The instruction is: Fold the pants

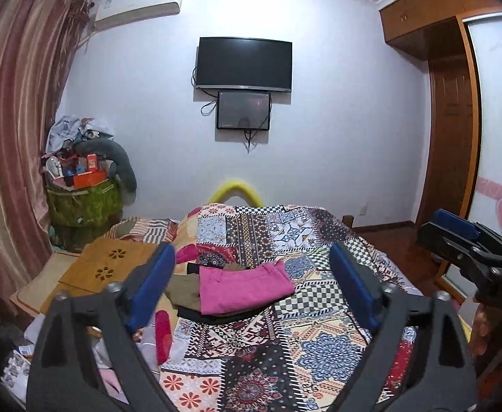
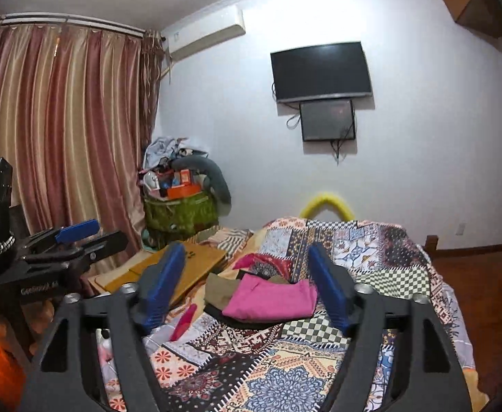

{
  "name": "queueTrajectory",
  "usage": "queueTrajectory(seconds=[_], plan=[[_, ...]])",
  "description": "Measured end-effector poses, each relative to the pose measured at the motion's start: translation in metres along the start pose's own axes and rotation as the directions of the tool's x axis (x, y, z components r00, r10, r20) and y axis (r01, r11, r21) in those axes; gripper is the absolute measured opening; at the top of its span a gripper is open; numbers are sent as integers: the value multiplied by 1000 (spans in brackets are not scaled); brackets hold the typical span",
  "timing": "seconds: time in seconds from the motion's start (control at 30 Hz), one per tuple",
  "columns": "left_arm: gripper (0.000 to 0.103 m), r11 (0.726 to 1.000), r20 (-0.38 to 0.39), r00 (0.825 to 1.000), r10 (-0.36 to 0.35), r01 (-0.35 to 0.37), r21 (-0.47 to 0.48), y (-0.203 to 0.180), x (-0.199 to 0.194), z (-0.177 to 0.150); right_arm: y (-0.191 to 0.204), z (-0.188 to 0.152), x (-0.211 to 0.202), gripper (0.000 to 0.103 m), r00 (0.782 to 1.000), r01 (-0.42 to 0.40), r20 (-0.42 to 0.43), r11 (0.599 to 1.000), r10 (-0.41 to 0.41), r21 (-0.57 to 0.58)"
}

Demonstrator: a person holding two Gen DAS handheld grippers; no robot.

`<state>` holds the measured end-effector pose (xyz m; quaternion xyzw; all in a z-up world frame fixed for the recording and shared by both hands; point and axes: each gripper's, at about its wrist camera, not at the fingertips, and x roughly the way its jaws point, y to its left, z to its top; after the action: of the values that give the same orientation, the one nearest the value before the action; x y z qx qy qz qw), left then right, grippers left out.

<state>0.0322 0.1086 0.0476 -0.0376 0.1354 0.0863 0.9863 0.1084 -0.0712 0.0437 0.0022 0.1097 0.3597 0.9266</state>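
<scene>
Folded pink pants (image 1: 244, 286) lie on top of a small stack of folded olive (image 1: 182, 288) and black clothes on the patchwork bedspread (image 1: 285, 343). The stack also shows in the right wrist view (image 2: 271, 297). My left gripper (image 1: 251, 285) is open and empty, held above the bed short of the stack. My right gripper (image 2: 246, 285) is open and empty too, also short of the stack. The right gripper shows at the right edge of the left wrist view (image 1: 457, 230). The left gripper shows at the left edge of the right wrist view (image 2: 79, 233).
A wooden lap table (image 1: 110, 264) lies on the bed's left side. A red-pink item (image 1: 163, 336) lies near it. A green basket of clutter (image 1: 82, 202) stands by the curtains (image 1: 17, 137). A TV (image 1: 244, 63) hangs on the far wall; a wardrobe (image 1: 457, 120) stands at the right.
</scene>
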Motion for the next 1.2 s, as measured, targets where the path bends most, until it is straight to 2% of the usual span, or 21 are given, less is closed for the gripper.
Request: queueTrajectory(seconds=[0.03, 0.2, 0.3, 1.2], plan=[[100, 1000, 2, 1000, -1, 1, -4, 0, -2, -1, 1, -1, -2, 84, 1000, 8, 10, 1000, -8, 1], [102, 1000, 6, 1000, -2, 2, -9, 2, -8, -4, 1, -5, -7, 103, 999, 44, 21, 999, -45, 21], [102, 1000, 5, 1000, 0, 0, -21, 2, -11, -6, 5, -7, -14, 103, 997, 67, 25, 998, -67, 4], [103, 1000, -1, 1000, 4, -4, -27, 3, -8, -15, 4, -15, -28, 103, 997, 78, 22, 997, -78, 30]])
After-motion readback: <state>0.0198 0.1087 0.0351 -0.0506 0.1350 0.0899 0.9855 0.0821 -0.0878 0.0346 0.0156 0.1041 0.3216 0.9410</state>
